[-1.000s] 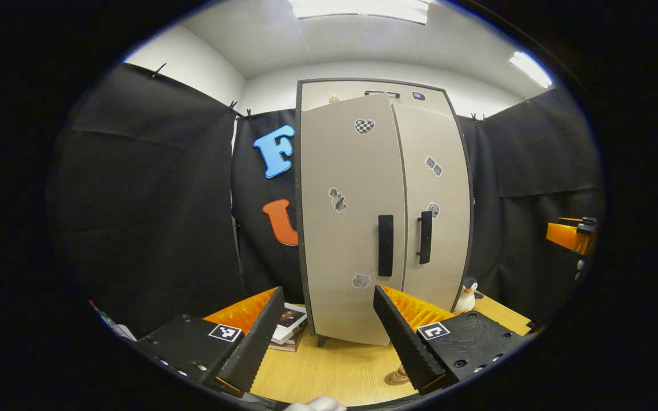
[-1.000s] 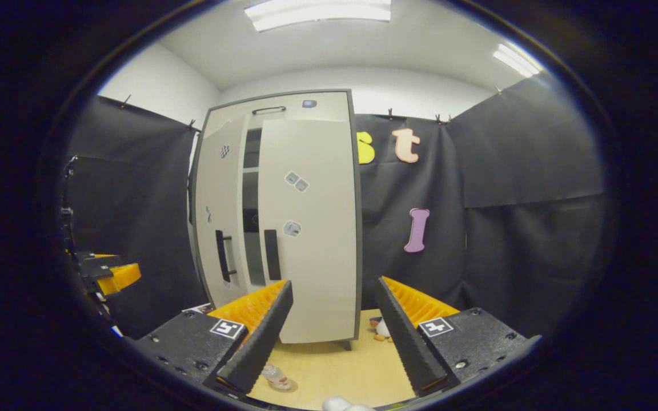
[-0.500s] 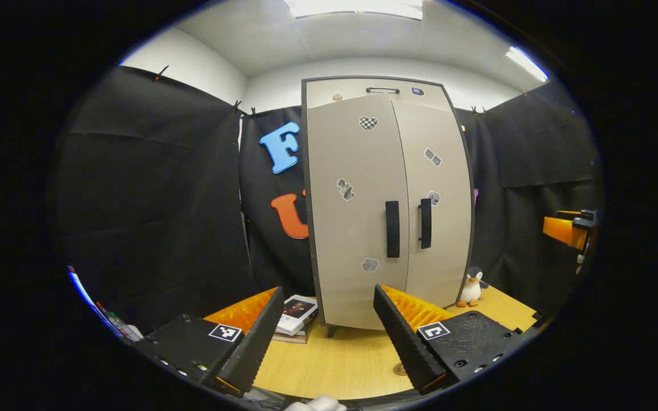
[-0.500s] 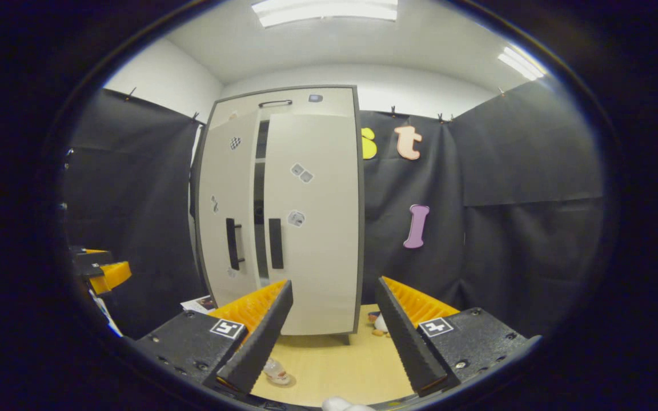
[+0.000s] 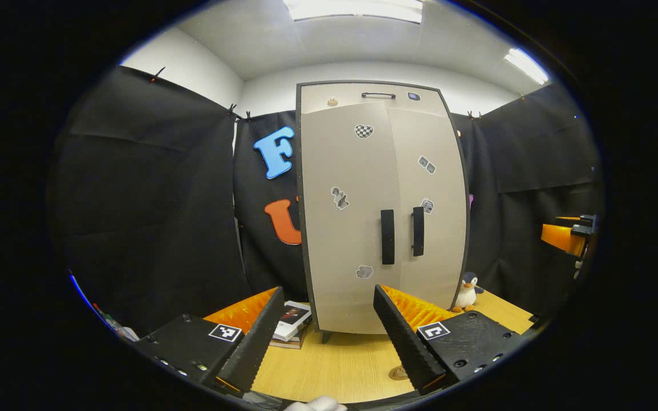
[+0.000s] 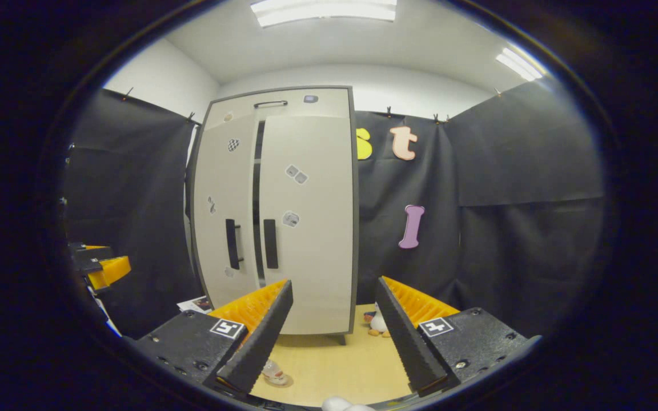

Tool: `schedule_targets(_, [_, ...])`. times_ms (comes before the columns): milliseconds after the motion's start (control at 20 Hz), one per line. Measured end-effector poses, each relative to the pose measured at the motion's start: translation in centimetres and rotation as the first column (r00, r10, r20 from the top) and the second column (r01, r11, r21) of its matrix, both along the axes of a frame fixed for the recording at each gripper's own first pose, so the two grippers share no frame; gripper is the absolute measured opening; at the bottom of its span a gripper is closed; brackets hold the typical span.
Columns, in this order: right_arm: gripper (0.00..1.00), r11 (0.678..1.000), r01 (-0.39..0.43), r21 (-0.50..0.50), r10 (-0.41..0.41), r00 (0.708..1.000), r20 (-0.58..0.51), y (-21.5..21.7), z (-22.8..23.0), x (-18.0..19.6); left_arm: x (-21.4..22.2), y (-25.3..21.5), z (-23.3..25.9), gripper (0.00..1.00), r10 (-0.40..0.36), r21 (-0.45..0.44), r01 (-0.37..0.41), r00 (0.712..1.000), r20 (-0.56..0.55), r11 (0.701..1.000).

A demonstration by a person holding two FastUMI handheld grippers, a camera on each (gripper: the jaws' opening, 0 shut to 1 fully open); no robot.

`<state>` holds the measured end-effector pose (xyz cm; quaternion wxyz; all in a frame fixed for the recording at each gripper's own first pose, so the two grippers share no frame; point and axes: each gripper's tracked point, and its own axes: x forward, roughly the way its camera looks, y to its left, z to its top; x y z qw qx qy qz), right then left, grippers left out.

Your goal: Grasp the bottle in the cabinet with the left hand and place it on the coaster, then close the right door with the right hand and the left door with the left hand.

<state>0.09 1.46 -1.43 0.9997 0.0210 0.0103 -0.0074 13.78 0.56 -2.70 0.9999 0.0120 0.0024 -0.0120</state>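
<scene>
The small clear plastic bottle (image 6: 272, 371) stands on the round tan coaster (image 6: 281, 381) on the pale wooden tabletop (image 6: 329, 365), low in the right gripper view and partly behind that gripper's own finger; in the left gripper view the edge of the coaster (image 5: 397, 374) peeps out beside a finger. Judging by its size and material it should be light, a little springy under pressure and smooth enough to slip, so a hold across the middle of the body would suit best, though none looks needed now. From left to right, the left gripper (image 5: 323, 337) hangs with its fingers spread and nothing between them, facing the tall beige two-door cabinet (image 5: 380, 211), whose left door (image 5: 343, 228) looks closed from here; the right gripper view shows a narrow dark slit between the doors, so it may want a last push beside its black bar handle (image 5: 386, 236). The right door (image 6: 306, 228) sits flush, and the right gripper (image 6: 332, 337) is likewise spread and empty
</scene>
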Motion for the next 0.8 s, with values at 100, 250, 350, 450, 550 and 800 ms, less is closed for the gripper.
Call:
schedule_targets(100, [0.96,1.000,0.005,-0.002,-0.005,1.000,0.005,-0.09,0.18,0.06,0.10,-0.06,-0.22,0.96,-0.001,0.000,0.001,1.000,-0.004,1.000])
schedule_targets(250, [0.96,1.000,0.007,0.001,-0.007,1.000,0.004,-0.09,0.16,0.10,0.22,0.10,-0.34,0.96,0.002,0.005,-0.001,1.000,-0.008,1.000])
schedule_targets(350, [0.96,1.000,0.006,0.004,-0.006,1.000,-0.002,-0.01,-0.11,0.25,0.32,0.23,-0.26,0.96,0.004,0.004,-0.004,1.000,-0.009,1.000])
schedule_targets(450, [0.96,1.000,0.006,0.006,-0.006,1.000,-0.006,0.09,-0.18,0.42,0.45,0.33,-0.23,0.96,0.008,0.003,-0.008,1.000,-0.007,1.000])
schedule_targets(550, [0.96,1.000,0.006,0.005,-0.006,1.000,-0.005,0.15,-0.08,0.59,0.51,0.26,-0.18,0.96,0.008,0.004,-0.008,1.000,-0.007,1.000])
schedule_targets(800, [0.96,1.000,0.009,0.004,-0.009,1.000,-0.001,0.26,0.04,0.82,0.92,0.57,-0.29,0.96,0.012,0.007,-0.012,1.000,-0.008,1.000])
